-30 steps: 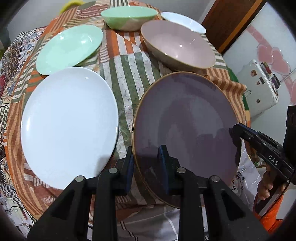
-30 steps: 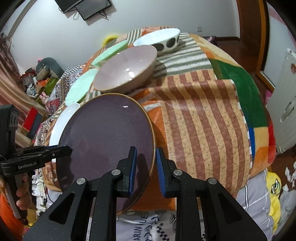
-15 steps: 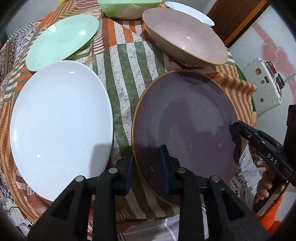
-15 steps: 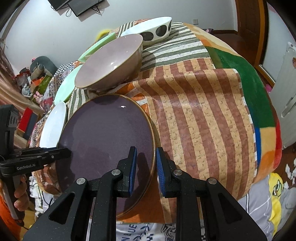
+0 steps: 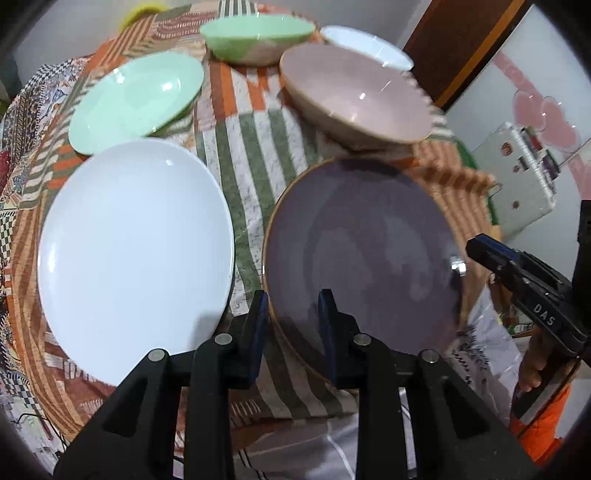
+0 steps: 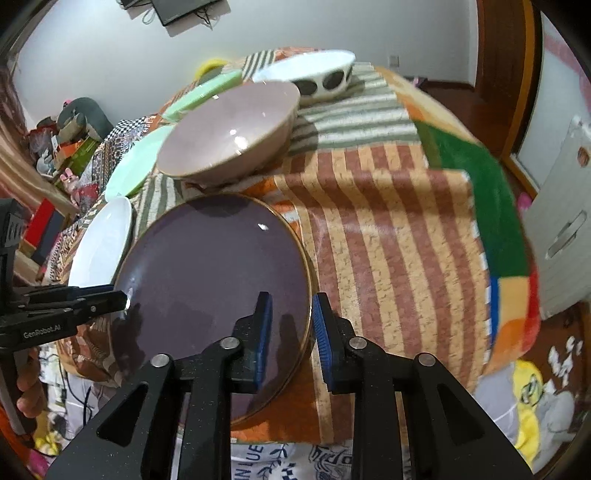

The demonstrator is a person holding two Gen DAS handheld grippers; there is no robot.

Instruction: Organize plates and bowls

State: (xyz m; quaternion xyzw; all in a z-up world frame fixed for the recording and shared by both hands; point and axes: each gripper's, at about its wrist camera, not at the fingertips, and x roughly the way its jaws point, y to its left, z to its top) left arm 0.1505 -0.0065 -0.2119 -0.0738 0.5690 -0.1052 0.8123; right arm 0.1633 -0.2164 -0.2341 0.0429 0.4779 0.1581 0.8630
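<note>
patchwork tablecloth (image 5: 255,155) — empty purple plate (image 5: 362,251)

Glazed crockery on patterned cloth

The purple plate (image 6: 207,266) and pink bowl (image 6: 229,133) look like glazed ceramic — glossy, catching highlights; the white plate (image 5: 136,251) is smooth and shiny. The tablecloth (image 6: 388,229) is matt, mottled fabric — the gripper fingers (image 6: 334,354) matt black plastic.

A lived-in home: patchwork tablecloth (image 6: 388,229), soft toys (image 6: 79,114), wall-mounted screen (image 6: 181,9).
</note>
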